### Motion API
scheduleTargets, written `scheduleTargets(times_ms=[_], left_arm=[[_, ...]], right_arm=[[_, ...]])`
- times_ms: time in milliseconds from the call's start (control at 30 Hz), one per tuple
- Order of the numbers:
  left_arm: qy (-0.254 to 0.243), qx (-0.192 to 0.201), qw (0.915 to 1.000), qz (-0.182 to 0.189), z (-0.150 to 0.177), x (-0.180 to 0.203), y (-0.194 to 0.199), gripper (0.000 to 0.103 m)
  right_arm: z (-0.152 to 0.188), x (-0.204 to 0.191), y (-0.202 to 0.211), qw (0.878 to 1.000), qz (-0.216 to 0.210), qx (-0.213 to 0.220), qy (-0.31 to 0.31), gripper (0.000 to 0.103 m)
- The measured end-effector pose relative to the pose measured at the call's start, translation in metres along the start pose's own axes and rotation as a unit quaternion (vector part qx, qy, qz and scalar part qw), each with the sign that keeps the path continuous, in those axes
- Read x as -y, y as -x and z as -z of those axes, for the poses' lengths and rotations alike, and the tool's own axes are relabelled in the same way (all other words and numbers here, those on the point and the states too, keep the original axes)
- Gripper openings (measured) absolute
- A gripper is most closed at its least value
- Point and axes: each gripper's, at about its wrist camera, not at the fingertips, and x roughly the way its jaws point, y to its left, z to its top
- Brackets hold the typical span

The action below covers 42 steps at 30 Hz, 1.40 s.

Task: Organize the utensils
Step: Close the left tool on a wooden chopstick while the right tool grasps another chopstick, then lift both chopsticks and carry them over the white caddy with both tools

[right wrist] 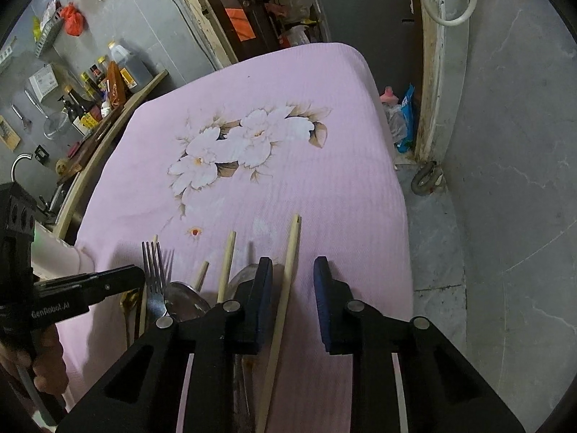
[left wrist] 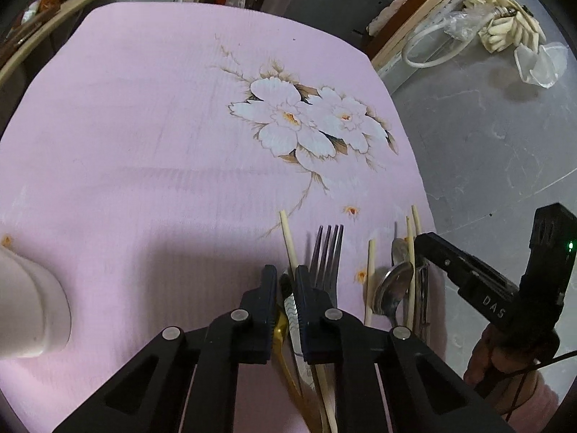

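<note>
Left gripper is sitting narrow, pinching the white-patterned utensil handle beside the steel fork on the pink floral tablecloth. Right gripper is standing part-open, one pale wooden chopstick lying loose between its fingers.

Your table wears a pink cloth printed with white flowers. On it, around your grippers, lie a fork, spoons and chopsticks; a white cup sits left.
</note>
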Motion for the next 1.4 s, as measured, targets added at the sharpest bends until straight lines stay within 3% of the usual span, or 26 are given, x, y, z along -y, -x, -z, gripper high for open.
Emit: scheduleTargets(times_ms=[200, 500, 733, 833, 900, 1100, 1400], left_arm=[[0.024, -0.011, 0.9994, 0.022, -0.002, -0.007, -0.001, 0.01], [-0.016, -0.031, 0.9994, -0.008, -0.012, 0.013, -0.01, 0.01], [-0.035, -0.061, 0.9971, -0.029, -0.02, 0.022, -0.018, 0.009], [-0.043, -0.061, 0.9964, -0.04, -0.02, 0.025, -0.019, 0.007], [-0.034, -0.06, 0.997, -0.035, -0.02, 0.022, -0.018, 0.007], [-0.023, -0.026, 0.9993, -0.016, -0.015, 0.012, 0.007, 0.006], [-0.052, 0.068, 0.996, 0.023, 0.0, 0.003, 0.08, 0.006]], right_arm=[[-0.001, 0.006, 0.0, 1.0, -0.001, -0.002, -0.002, 0.021], [-0.003, 0.007, -0.001, 1.0, 0.003, -0.012, -0.003, 0.021], [-0.014, -0.007, -0.009, 0.998, 0.043, -0.041, 0.01, 0.021], [-0.015, -0.011, -0.011, 0.998, 0.053, -0.042, 0.008, 0.008], [-0.015, -0.006, -0.01, 0.999, 0.029, -0.042, -0.017, 0.005], [-0.015, 0.001, 0.025, 0.998, -0.023, 0.025, -0.06, 0.004], [0.001, -0.028, 0.099, 0.988, -0.027, 0.138, -0.07, 0.004]])
